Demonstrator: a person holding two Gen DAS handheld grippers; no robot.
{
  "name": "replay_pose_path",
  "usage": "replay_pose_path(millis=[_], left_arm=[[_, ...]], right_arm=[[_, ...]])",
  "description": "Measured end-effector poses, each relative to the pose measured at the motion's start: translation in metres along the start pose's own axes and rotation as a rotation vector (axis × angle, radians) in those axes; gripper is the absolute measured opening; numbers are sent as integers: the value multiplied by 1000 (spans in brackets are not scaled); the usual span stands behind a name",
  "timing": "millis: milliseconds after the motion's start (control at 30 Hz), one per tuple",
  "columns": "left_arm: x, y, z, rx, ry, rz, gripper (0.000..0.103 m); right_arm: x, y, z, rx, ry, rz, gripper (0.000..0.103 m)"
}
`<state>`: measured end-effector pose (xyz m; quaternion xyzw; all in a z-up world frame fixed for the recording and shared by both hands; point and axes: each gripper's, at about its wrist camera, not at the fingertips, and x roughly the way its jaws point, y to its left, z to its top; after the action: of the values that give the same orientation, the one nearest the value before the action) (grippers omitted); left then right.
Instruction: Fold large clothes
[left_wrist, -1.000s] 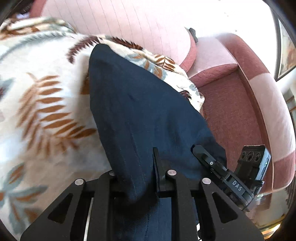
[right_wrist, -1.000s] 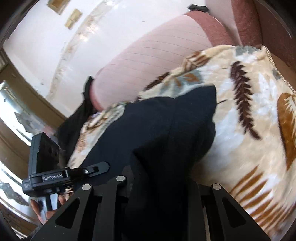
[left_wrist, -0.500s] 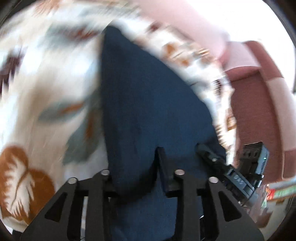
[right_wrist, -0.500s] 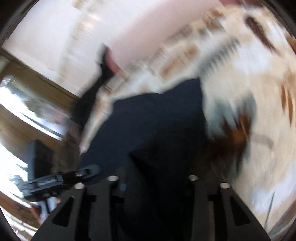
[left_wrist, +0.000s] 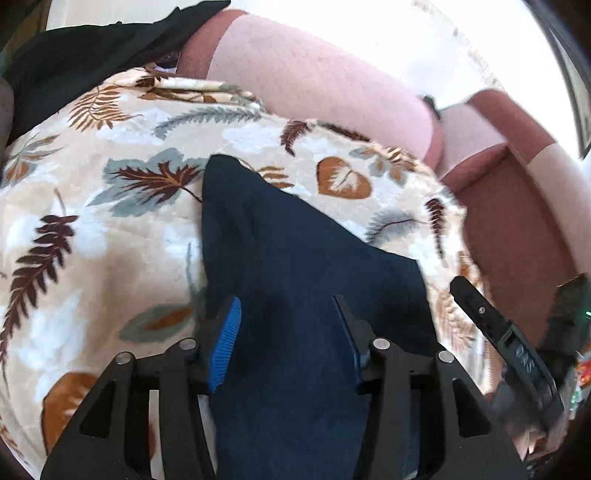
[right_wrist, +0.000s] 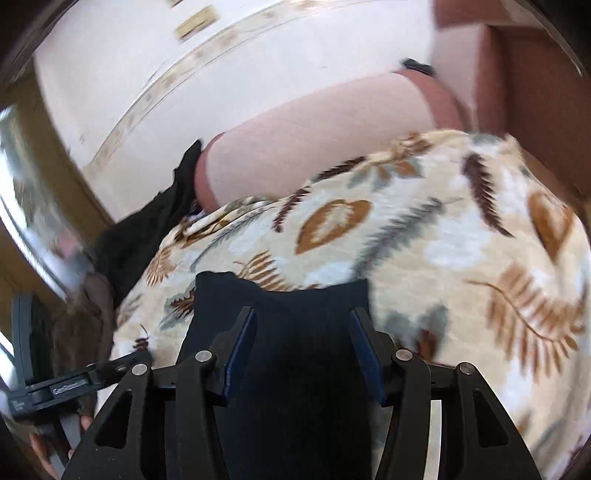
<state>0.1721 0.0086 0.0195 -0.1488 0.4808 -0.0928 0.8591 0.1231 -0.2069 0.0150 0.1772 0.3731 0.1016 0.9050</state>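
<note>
Lying flat on a leaf-patterned blanket (left_wrist: 110, 229), a dark navy garment (left_wrist: 295, 258) is stretching toward twelve o'clock between both tongs; left gripper (left_wrist: 286, 317) and right gripper (right_wrist: 301, 328) are opening, pads clear of the cloth.

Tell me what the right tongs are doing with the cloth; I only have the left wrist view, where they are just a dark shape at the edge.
Observer: The right tongs are opening. Their blue pads stand apart, and the navy garment lies loose between them, not pinched.
Operator: And what is past the black cloth at my top left?
Observer: A wood-framed glass pane, blurred, stands on the wall side just beyond that cloth.
</note>
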Motion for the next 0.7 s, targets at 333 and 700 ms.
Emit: replay_pose_path(millis=[333,700], left_arm=[[68,51,-23,-144,51,33,81],[-6,46,-39,-77,36,33,80]], right_arm=[[87,-64,-42,183,139,-94,66],[5,-48,-40,70,117,-36,71]])
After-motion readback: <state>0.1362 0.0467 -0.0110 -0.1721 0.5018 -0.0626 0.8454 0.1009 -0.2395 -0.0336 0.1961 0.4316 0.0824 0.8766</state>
